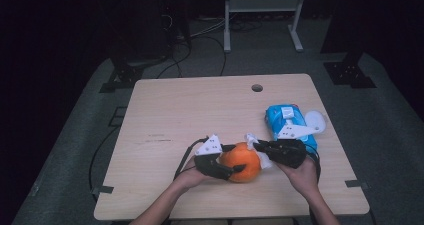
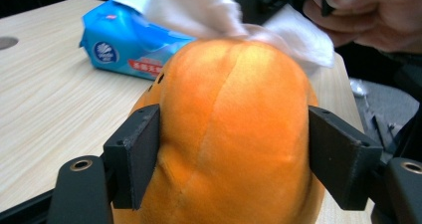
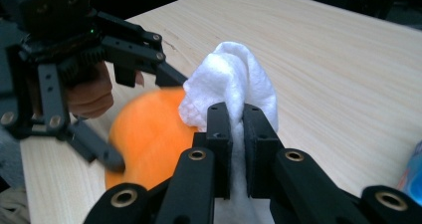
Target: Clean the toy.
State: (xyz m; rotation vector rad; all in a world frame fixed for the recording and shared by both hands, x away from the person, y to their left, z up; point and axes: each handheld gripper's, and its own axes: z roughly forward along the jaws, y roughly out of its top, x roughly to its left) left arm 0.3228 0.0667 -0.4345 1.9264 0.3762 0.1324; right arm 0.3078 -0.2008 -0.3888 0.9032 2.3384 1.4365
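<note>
The orange plush fruit [image 1: 241, 162] sits near the front edge of the worktop [image 1: 200, 110], about midway across, and it is being wiped. The left tool [image 1: 227, 161] clamps it from both sides; in the left gripper view its two black pads press into the soft orange flanks [image 2: 234, 134], so the toy is held firmly in place. Touching the fruit's right upper side is a white wipe [image 3: 234, 79], bunched up and pinched between the nearly closed jaws of the right tool [image 3: 238, 119], with its loose end draped against the orange surface. Behind the right hand [image 1: 302, 175], toward the right edge of the worktop, lies the blue pack of wipes [image 1: 285, 122], well apart from the fruit.

The step in hand looks like the wiping itself: one tool steadies, the other rubs. The next move probably calls for drawing the wipe across the fruit's top and side with light pressure while the left tool holds its squeeze, or turns the fruit so that an unwiped face comes round. Too hard a push could shove the plush out of the pads, since it is soft and rounded.
</note>
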